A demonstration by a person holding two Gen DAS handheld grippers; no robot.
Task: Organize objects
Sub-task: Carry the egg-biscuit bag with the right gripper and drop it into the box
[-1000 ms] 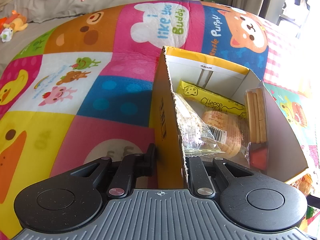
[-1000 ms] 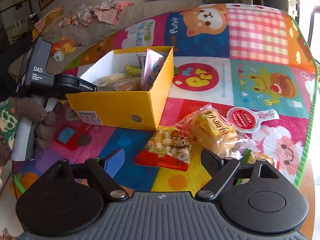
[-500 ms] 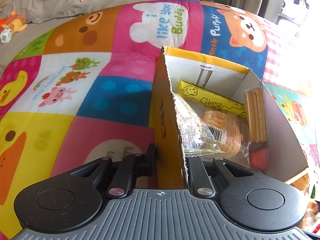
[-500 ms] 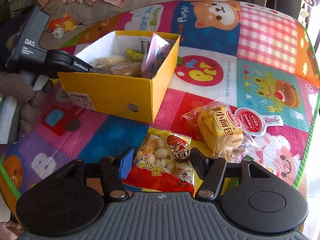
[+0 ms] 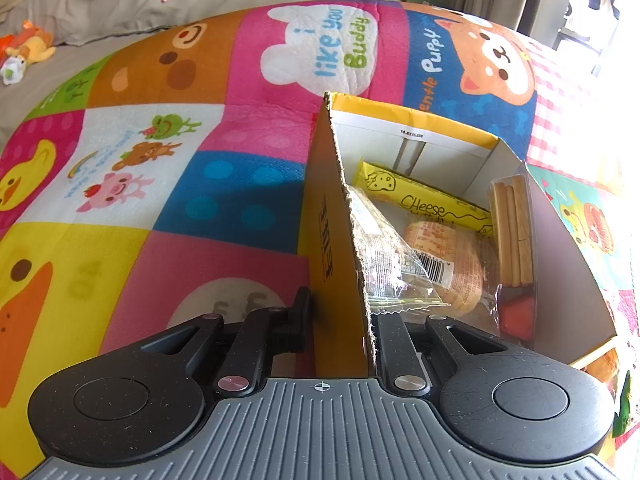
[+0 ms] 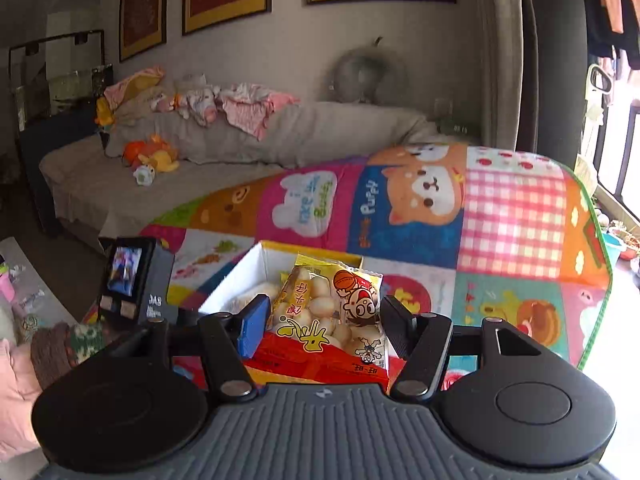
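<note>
My left gripper (image 5: 340, 312) is shut on the near wall of the yellow cardboard box (image 5: 336, 248), one finger outside, one inside. The box holds a yellow cheese packet (image 5: 424, 200), a round bread bag (image 5: 448, 264), a clear wrapped snack (image 5: 384, 248) and biscuit sticks (image 5: 514, 232). My right gripper (image 6: 324, 320) is shut on a red and yellow snack bag (image 6: 332, 320) and holds it in the air in front of the box (image 6: 248, 276).
The box stands on a colourful cartoon play mat (image 5: 160, 160) over a table. A grey sofa (image 6: 240, 140) with soft toys and clothes lies behind. My left gripper's body with its small screen (image 6: 128, 276) shows left of the box.
My right gripper closed on the snack bag that lay on the mat and lifted it up, tilting the view up towards the sofa. My left gripper stayed clamped on the box wall.
</note>
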